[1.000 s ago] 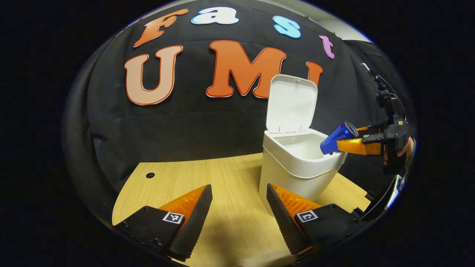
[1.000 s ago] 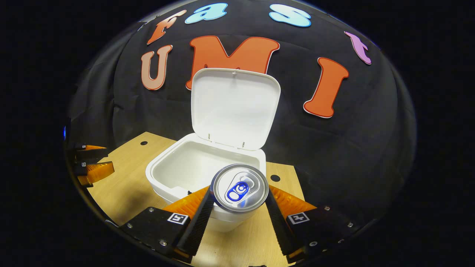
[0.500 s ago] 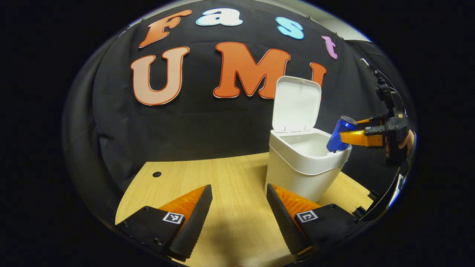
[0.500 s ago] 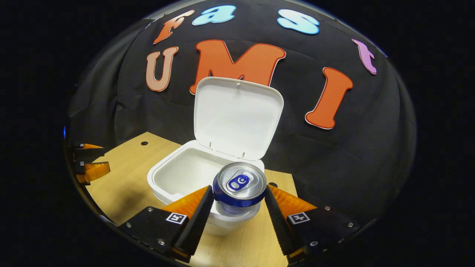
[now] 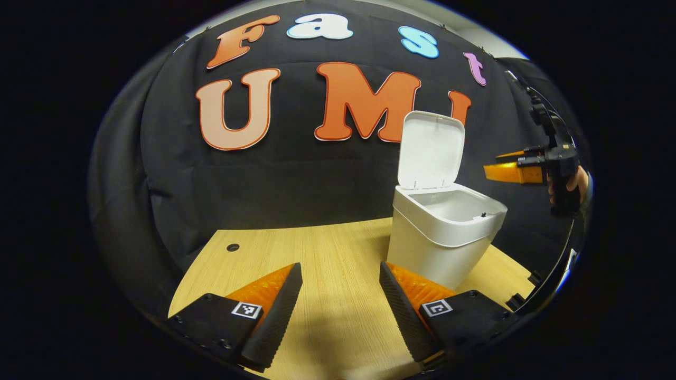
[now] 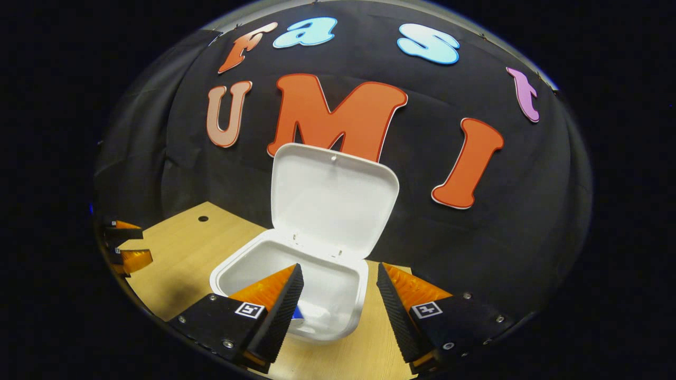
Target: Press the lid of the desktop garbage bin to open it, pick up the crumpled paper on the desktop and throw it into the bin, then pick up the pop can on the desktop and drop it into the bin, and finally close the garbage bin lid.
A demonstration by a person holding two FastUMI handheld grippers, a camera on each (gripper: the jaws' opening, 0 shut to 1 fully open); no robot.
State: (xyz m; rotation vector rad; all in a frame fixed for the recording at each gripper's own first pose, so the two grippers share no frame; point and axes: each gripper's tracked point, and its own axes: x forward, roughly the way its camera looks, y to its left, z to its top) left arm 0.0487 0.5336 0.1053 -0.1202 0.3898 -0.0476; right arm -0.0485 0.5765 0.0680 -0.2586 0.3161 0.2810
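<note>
Right gripper (image 6: 338, 295) now has nothing between its fingers, which stand apart; 0.5 s ago it was clamped on the blue aluminium pop can over the bin's front edge. The can has dropped: a small blue patch of the pop can (image 6: 297, 313) shows inside the white plastic desktop garbage bin (image 6: 359, 295), low down just beside the gripper's left finger, w/ something pale next to it that can't be made out.

In the left gripper view the right gripper (image 5: 501, 169) sits higher than before, up and to the right of the bin (image 5: 438, 253), well clear of the rim and w/o the can; a hand (image 5: 567, 184) grips its handle. Can't tell how wide it is from this side.

White hinged lid (image 6: 330, 198) stands upright at the back of the bin, open, same as before; also seen upright from the left gripper view (image 5: 430, 150).

Left gripper (image 5: 340, 295) hovers over the light wooden bench (image 5: 327, 253), fingers spread wide and holding nothing, unchanged. It shows small at the left edge of the right gripper view (image 6: 127, 248). Bin stands on the bench, a bit further right in the left gripper view than 0.5 s ago.
</note>
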